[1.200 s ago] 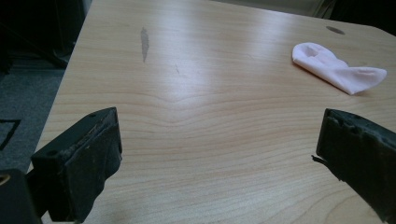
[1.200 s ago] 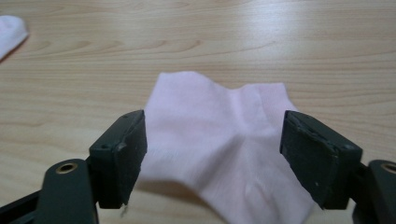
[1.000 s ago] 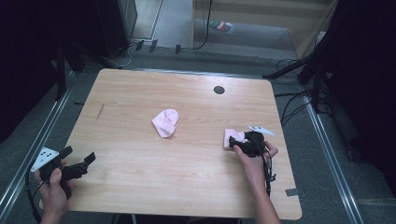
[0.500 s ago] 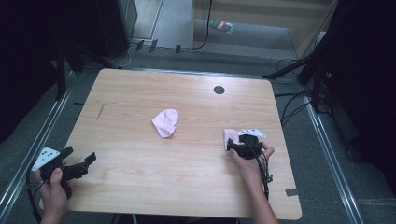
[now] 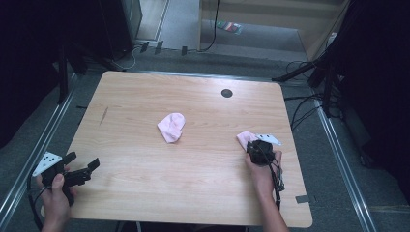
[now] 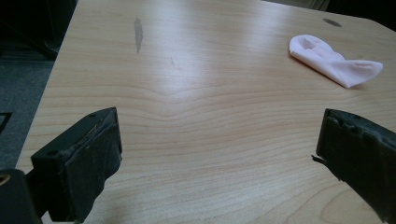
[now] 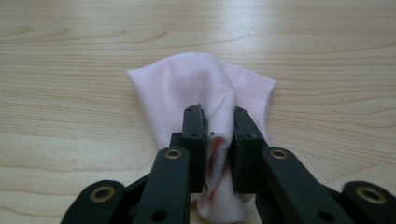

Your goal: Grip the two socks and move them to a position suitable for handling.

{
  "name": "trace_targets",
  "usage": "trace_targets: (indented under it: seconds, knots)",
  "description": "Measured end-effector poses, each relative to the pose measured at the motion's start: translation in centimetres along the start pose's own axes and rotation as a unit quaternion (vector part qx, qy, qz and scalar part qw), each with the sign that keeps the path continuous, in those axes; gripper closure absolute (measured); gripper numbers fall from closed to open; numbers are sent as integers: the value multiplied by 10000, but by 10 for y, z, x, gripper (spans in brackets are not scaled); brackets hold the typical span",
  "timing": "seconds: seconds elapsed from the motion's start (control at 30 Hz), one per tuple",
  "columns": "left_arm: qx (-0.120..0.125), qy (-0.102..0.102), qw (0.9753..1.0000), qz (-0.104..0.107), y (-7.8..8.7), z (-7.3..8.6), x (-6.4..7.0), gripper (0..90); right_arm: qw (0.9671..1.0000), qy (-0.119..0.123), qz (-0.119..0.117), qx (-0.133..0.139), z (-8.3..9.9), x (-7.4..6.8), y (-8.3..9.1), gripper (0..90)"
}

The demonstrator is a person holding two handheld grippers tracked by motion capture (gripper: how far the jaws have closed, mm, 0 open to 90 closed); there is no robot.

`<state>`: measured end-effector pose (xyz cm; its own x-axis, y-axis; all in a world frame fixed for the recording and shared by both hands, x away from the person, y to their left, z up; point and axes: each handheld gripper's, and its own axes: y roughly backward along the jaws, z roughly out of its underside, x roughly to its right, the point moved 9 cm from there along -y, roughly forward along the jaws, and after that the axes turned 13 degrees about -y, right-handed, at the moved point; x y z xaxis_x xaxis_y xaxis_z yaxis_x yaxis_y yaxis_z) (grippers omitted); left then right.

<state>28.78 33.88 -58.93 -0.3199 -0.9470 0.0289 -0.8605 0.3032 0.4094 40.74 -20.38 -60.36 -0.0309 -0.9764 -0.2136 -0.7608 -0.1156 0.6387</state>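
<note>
Clearly soft, light and floppy, the pink sock (image 7: 201,88) at lower right of the desk (image 5: 145,193) is pinched at a bunched fold by the right gripper (image 7: 219,126) fingers, a sound hold, while the left gripper (image 6: 219,154) fingers gape, holding nothing, at lower left.
</note>
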Motion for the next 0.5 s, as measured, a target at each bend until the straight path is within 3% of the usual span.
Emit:
trace_targets:
  seconds: [0.17, 0.27, 0.3, 0.4, 0.5]
  knots:
    - [-17, -7, 10000, 19, 0, 0, 0, 3, 9999, -76, -117, -26, -3, 0, 1, 825]
    - [-32, -11, 10000, 25, 0, 0, 0, 3, 9995, -130, -266, 134, -8, -4, 9, 827]
    - [-34, -14, 10000, 13, 0, 0, 0, 3, 9985, -123, -452, 267, -12, -13, 20, 827]
    - [-28, -50, 10000, -5, 0, 0, 1, 3, 9978, -55, -554, 351, -15, -21, 30, 826]
    - [-55, -58, 10000, -29, -1, 0, 1, 3, 9952, -48, -850, 473, -18, -38, 52, 826]
